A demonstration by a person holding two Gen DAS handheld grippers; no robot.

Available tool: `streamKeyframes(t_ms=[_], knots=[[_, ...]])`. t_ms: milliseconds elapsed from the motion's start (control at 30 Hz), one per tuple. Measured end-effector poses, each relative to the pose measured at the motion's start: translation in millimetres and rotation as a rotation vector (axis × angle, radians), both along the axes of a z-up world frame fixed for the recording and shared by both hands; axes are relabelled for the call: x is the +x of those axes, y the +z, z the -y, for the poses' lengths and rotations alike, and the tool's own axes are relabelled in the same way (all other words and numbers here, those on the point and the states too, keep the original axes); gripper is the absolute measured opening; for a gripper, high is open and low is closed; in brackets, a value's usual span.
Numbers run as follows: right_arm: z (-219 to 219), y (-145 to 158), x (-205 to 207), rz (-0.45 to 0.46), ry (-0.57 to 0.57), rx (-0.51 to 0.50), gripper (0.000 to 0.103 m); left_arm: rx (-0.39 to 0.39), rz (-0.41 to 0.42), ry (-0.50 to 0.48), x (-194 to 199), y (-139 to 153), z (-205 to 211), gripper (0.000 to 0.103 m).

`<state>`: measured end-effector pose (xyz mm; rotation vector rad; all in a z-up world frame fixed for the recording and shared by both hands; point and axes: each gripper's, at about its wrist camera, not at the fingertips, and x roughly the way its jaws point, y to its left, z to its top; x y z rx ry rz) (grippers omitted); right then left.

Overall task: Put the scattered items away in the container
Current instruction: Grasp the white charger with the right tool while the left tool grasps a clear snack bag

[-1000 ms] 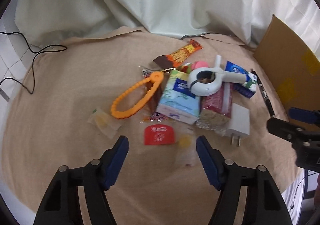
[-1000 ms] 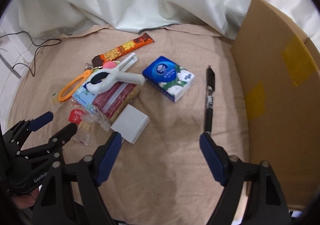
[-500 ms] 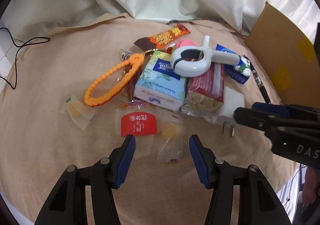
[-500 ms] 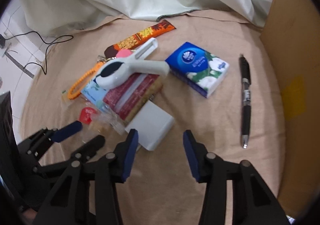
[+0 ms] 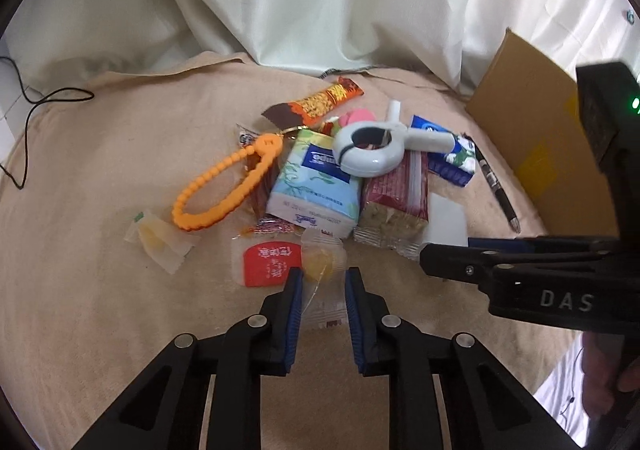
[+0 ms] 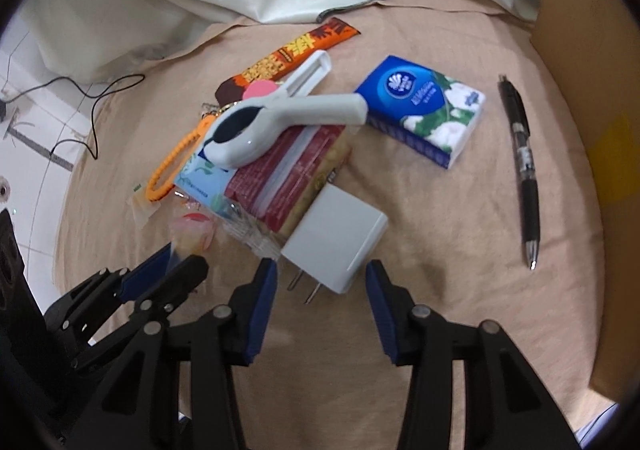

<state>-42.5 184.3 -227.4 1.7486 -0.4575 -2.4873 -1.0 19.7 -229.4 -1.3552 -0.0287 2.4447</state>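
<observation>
Room: pale curtains hang behind a counter covered in a tan cloth [image 5: 100, 178]; a black cable lies at its far left edge.
Container: a cardboard box [image 5: 532, 122] stands at the counter's right edge, its brown wall seen side-on; its opening is out of view.
Clutter: a heap sits mid-counter, with a white clamp [image 5: 372, 148] on top of a tissue pack [image 5: 312, 190] and a red snack pack [image 5: 394, 198]; an orange loop [image 5: 224, 186] lies to the heap's left, a blue tissue pack [image 6: 424, 106] and a pen [image 6: 522, 158] to its right, toward the box.
Left gripper [image 5: 320, 290]: jaws clenched on a clear sachet [image 5: 322, 262] with a yellow sweet inside, at the heap's near edge.
Sachet handling: judged very light, thin and crinkly, likely to slip; the flat film tail between the pads looks the safer hold, away from the hard sweet.
Right gripper [image 6: 320, 294]: jaws half apart and not pressing, with the prongs of a white charger [image 6: 336, 242] between their tips.
Charger handling: judged rigid, smooth and fairly dense; its flat side faces suit a squeeze, not the prongs.
Progress: judged early, since almost everything lies outside the box.
</observation>
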Motion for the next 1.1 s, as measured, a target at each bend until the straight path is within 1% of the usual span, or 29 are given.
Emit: streamKeyframes(t_ms=[100,200,267,333,433,567,633,733,900,967,1100], knots=[[2,-2,-2,0.004,-0.027,0.004,0.051,0.0,0.014,0.023,0,0,8,0.022],[2,-2,-5,0.005,-0.06,0.002,0.051,-0.012,0.019,0.023,3,1,12,0.022],[3,-4,-8,0.022,-0.084,0.009,0.051,-0.02,0.012,0.021,5,3,15,0.022],[6,-3,-10,0.034,-0.076,0.037,0.051,-0.027,0.006,0.016,6,5,16,0.022],[4,1,-6,0.035,-0.074,0.111,0.051,-0.023,0.012,0.017,6,5,18,0.022],[-12,5,4,0.06,-0.112,0.098,0.051,-0.017,0.006,0.014,6,8,18,0.022],[-17,5,5,0.07,-0.122,0.109,0.051,-0.017,0.005,0.013,6,9,17,0.022],[-18,3,2,0.075,-0.136,0.073,0.051,-0.015,0.006,0.011,6,10,16,0.022],[-6,2,-8,0.06,-0.075,0.126,0.051,-0.011,0.02,0.016,6,12,16,0.022],[-3,0,-10,0.055,-0.05,0.155,0.048,-0.014,0.033,0.019,5,11,16,0.022],[6,-1,-11,0.029,0.038,0.183,0.047,0.011,0.056,0.011,1,10,17,0.022]])
